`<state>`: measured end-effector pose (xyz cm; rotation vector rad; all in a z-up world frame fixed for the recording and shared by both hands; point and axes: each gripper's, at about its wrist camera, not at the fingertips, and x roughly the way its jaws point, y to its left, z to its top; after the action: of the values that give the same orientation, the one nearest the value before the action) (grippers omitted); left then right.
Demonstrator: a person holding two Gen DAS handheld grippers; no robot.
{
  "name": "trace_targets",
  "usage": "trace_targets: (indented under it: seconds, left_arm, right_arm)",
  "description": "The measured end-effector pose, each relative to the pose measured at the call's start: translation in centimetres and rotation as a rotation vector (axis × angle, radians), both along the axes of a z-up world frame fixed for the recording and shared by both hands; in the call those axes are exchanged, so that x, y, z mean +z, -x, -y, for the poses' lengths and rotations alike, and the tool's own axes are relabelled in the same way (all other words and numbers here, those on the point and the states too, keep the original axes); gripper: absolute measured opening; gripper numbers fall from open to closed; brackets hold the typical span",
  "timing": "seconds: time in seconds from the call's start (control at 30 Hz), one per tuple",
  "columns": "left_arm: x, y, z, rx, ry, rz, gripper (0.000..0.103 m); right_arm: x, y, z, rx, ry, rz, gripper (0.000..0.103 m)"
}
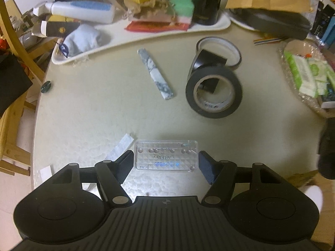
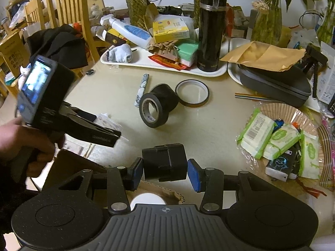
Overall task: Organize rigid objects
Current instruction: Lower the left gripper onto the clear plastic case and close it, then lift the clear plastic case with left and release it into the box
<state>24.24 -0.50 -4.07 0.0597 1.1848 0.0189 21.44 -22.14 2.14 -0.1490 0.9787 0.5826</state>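
My left gripper (image 1: 165,160) has its pads against the short ends of a clear plastic case (image 1: 165,153) with small beads and printed text, just over the pale table (image 1: 83,108). In the right wrist view, a hand holds the left gripper (image 2: 108,137) at the left. My right gripper (image 2: 165,168) is shut on a black box (image 2: 164,163), held above the table's near edge. Farther on lie a marbled stick (image 1: 156,73), a black tape roll (image 1: 213,92) leaning on a second black roll (image 1: 206,60), and a thin amber tape ring (image 2: 192,93).
White trays (image 2: 211,72) at the back carry a black flask (image 2: 211,29), a spray bottle, boxes and a sock. A dark zip case (image 2: 274,85) and a basket of wipe packs (image 2: 278,138) stand at the right. A brown cardboard box (image 2: 159,190) lies below my right gripper. Wooden chairs (image 2: 62,2) stand at the left.
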Motion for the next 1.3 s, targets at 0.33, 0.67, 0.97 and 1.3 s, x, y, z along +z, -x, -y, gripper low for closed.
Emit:
trace_targets:
  seconds: [0.33, 0.67, 0.97, 1.3]
  left_arm:
    - [3.8, 2.1, 0.9, -0.046, 0.030, 0.087, 0.067]
    - [6.1, 5.0, 0.7, -0.051, 0.088, 0.140, 0.067]
    - [7.2, 7.7, 0.6, -0.048, 0.115, 0.163, 0.066]
    - [7.6, 10.3, 0.7, -0.064, 0.169, 0.171, 0.067]
  right_arm:
    - [-0.5, -0.1, 0.2, -0.018, 0.020, -0.006, 0.049]
    - [-0.5, 0.0, -0.1, -0.010, 0.026, -0.002, 0.049]
    - [-0.4, 0.2, -0.1, -0.006, 0.028, 0.000, 0.049]
    - [-0.2, 0.8, -0.2, -0.001, 0.022, 0.003, 0.049]
